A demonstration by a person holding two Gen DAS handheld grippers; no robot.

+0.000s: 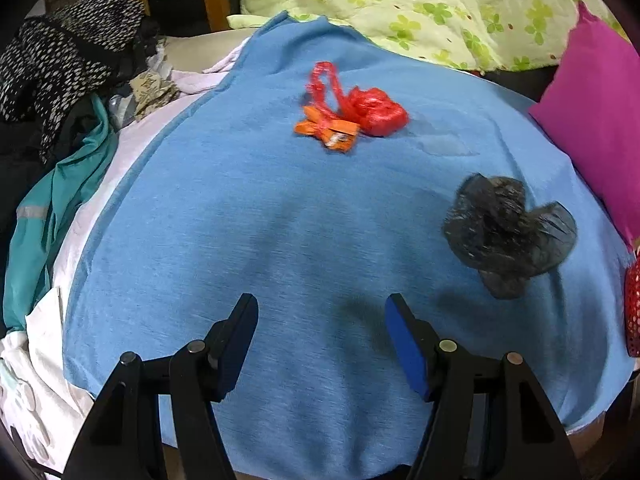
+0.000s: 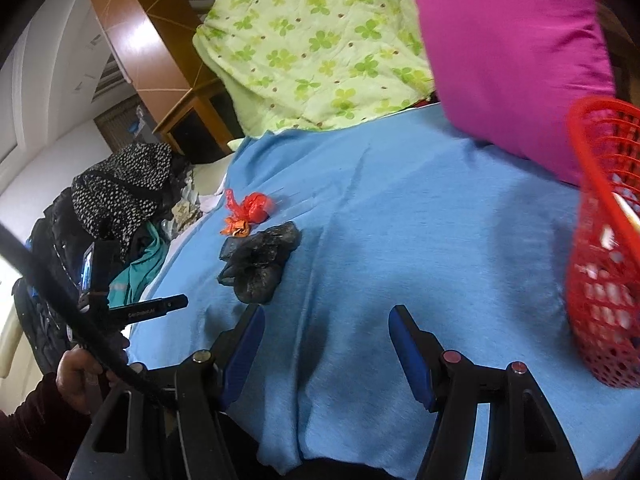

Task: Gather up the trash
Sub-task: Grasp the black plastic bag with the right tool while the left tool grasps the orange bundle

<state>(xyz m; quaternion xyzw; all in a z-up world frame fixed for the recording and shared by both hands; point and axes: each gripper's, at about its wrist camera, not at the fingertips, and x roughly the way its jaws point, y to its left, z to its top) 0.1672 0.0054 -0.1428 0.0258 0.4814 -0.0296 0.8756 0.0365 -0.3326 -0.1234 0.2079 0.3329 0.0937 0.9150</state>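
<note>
Three bits of trash lie on a blue blanket (image 1: 248, 216): a crumpled black plastic bag (image 1: 506, 232), a red plastic bag (image 1: 370, 110) and an orange wrapper (image 1: 330, 130) touching it. My left gripper (image 1: 322, 312) is open and empty, hovering over the blanket in front of them. My right gripper (image 2: 326, 320) is open and empty, just right of the black bag (image 2: 258, 262); the red bag (image 2: 252, 206) and orange wrapper (image 2: 236, 228) lie beyond. A red mesh basket (image 2: 604, 248) with some trash in it stands at the right. My left gripper's body (image 2: 148, 308) shows at left.
A magenta pillow (image 2: 508, 56) and a green floral quilt (image 2: 312, 48) lie at the back of the bed. A pile of clothes (image 1: 68, 76) sits at the left edge. The basket's edge (image 1: 632, 312) shows far right in the left wrist view.
</note>
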